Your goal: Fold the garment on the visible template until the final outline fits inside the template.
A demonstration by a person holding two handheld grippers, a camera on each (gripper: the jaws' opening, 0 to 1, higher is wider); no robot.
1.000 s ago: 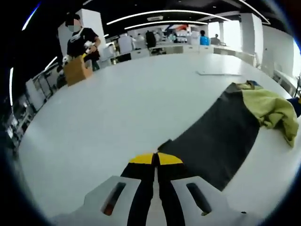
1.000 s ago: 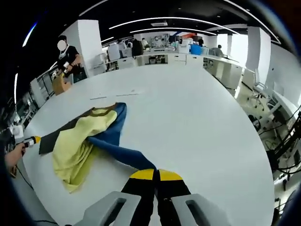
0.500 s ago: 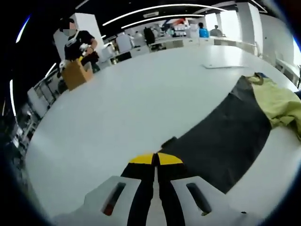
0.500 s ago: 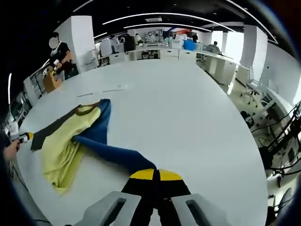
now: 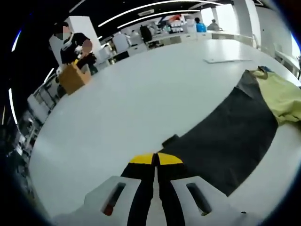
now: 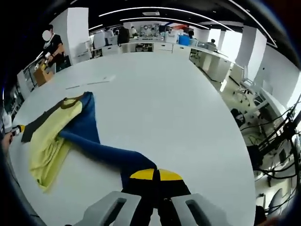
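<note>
In the left gripper view, we see the left gripper (image 5: pixel 155 159) at the bottom centre, its yellow-tipped jaws pressed together on the near edge of the garment (image 5: pixel 225 136). From there a dark grey sleeve runs up toward the right of the frame, where it meets the yellow-green body cloth at the right edge. All of it lies on the white desk (image 5: pixel 141 94). A thin flat white sheet (image 5: pixel 228 60) rests on the desk in the upper right, well apart from the garment. In the upper left, beyond the desk's far edge, a person (image 5: pixel 73 44) in dark clothes stands beside a brown cardboard box (image 5: pixel 73 77).

In the right gripper view, the right gripper (image 6: pixel 156 175) sits at the bottom centre with its jaws closed together on the end of the blue sleeve. That sleeve stretches up and left to the yellow and blue body of the garment (image 6: pixel 61 127), spread in the left half of the frame on the desk (image 6: pixel 178 108). At the far left edge the dark sleeve ends at the other gripper's yellow tip. The white sheet (image 6: pixel 89 83) lies beyond the garment in the upper left. The person (image 6: pixel 51 44) and box (image 6: pixel 42 75) appear at the upper left.
</note>
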